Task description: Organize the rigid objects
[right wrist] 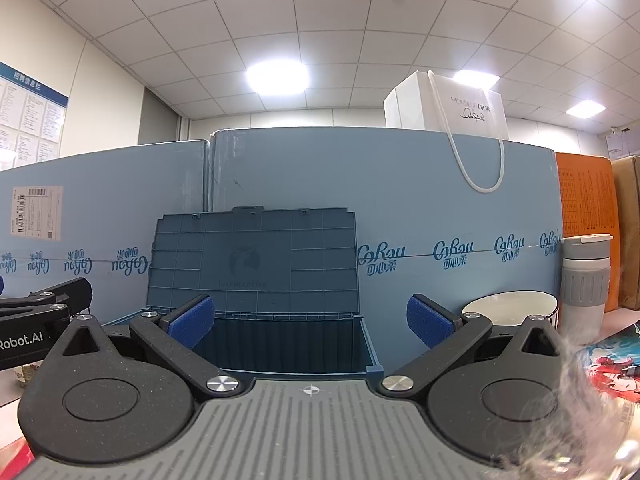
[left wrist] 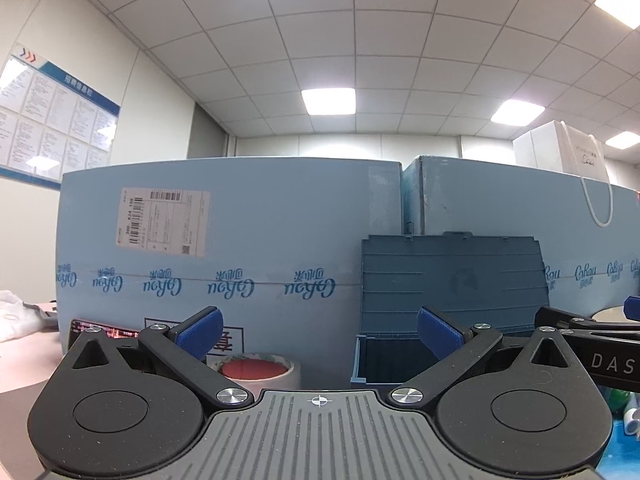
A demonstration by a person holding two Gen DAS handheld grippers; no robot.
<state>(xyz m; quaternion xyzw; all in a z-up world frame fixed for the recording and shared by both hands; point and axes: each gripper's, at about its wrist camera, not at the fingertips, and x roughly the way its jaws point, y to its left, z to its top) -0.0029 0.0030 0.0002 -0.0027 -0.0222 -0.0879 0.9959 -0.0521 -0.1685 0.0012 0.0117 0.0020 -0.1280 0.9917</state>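
Left wrist view, from left to right: a framed notice board (left wrist: 56, 116) hangs on the cream wall; a roll of tape (left wrist: 260, 372) with a red core lies on the pink tabletop (left wrist: 24, 376) just before a large pale-blue carton (left wrist: 240, 232) printed with script logos and bearing a shipping label. The left gripper (left wrist: 320, 334) hovers with its blue ribbed pads (left wrist: 200, 330) spread wide, holding nothing. Ahead and right stands the blue plastic storage box (left wrist: 452, 276), its ribbed lid raised upright against the cartons. The right gripper's black arm enters at the far right edge.

Right wrist view faces the same storage box (right wrist: 256, 264) squarely, showing its dark, empty-looking interior below the lid. The right gripper (right wrist: 310, 322) is likewise spread apart and grips nothing. Only this view shows, further right, a round white bowl (right wrist: 510, 306), a smooth grey-and-white tumbler (right wrist: 584, 280) with a ridged band, an orange carton (right wrist: 584, 216), and a glossy illustrated print (right wrist: 612, 364) at the edge. A white paper gift bag (right wrist: 452, 108) with cord handles rests atop the cartons.
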